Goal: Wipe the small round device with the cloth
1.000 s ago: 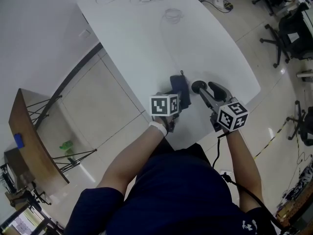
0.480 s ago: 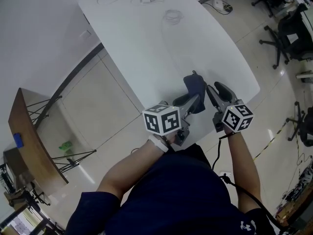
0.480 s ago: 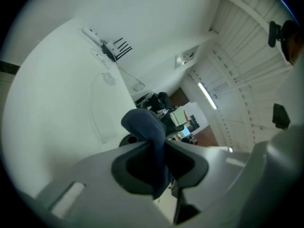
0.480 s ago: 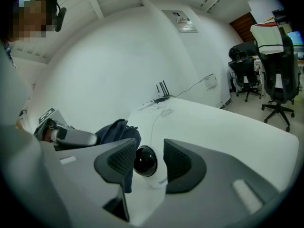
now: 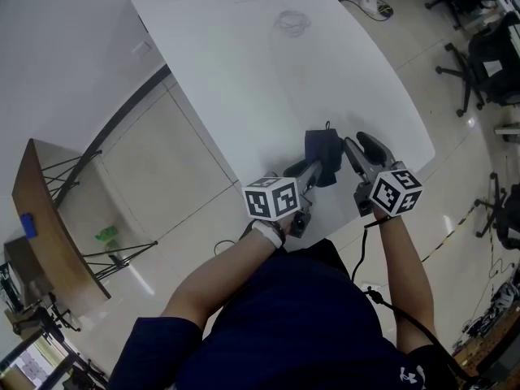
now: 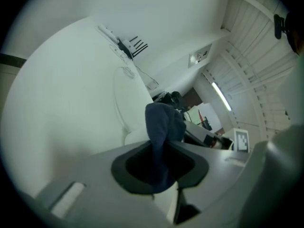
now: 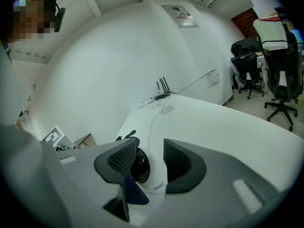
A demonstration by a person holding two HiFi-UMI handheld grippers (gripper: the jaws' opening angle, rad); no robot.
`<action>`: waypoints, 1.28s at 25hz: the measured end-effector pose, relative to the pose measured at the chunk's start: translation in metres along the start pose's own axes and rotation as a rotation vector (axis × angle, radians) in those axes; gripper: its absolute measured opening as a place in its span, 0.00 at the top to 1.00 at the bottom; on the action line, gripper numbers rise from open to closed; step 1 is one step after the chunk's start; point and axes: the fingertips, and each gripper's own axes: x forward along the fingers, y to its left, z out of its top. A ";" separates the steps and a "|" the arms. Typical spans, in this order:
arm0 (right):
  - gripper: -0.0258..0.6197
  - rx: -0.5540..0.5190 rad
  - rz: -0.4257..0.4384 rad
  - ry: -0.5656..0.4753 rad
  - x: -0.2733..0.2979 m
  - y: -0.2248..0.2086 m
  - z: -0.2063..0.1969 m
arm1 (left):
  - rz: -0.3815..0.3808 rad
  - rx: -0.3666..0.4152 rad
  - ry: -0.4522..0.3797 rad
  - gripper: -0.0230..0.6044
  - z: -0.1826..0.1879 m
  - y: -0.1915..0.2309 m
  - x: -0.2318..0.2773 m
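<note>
Cloth (image 6: 164, 127), dark blue, hangs pinched in the left gripper (image 6: 159, 156) above the table (image 5: 244, 71), beside the right gripper (image 7: 151, 158), whose jaws have just been closing and now clasp the round white device (image 7: 142, 167) at the table's near edge.

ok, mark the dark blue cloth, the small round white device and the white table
dark blue cloth (image 6: 164, 121), left gripper view, bunched upper end.
small round white device (image 7: 153, 175), right gripper view, white shell.
white table (image 5: 244, 63), head view, bare top.
</note>
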 end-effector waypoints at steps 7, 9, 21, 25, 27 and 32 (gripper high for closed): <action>0.67 -0.009 0.030 0.009 0.010 0.005 0.000 | 0.072 -0.083 0.027 0.85 -0.015 0.028 0.007; 0.67 -0.015 0.037 0.011 0.013 0.009 0.001 | 0.081 -0.092 0.033 0.85 -0.016 0.032 0.009; 0.68 -0.013 0.037 -0.019 0.009 0.020 0.000 | 0.229 -0.167 0.068 0.85 -0.027 0.068 0.008; 0.68 -0.009 0.023 -0.039 0.002 0.023 0.000 | 0.298 -0.058 0.142 0.85 -0.033 0.075 0.000; 0.68 -0.007 0.016 -0.051 -0.001 0.023 0.001 | 0.305 -0.034 0.156 0.85 -0.032 0.077 -0.004; 0.68 0.016 -0.007 -0.082 -0.014 0.022 -0.001 | 0.277 0.121 0.109 0.85 -0.002 0.058 -0.025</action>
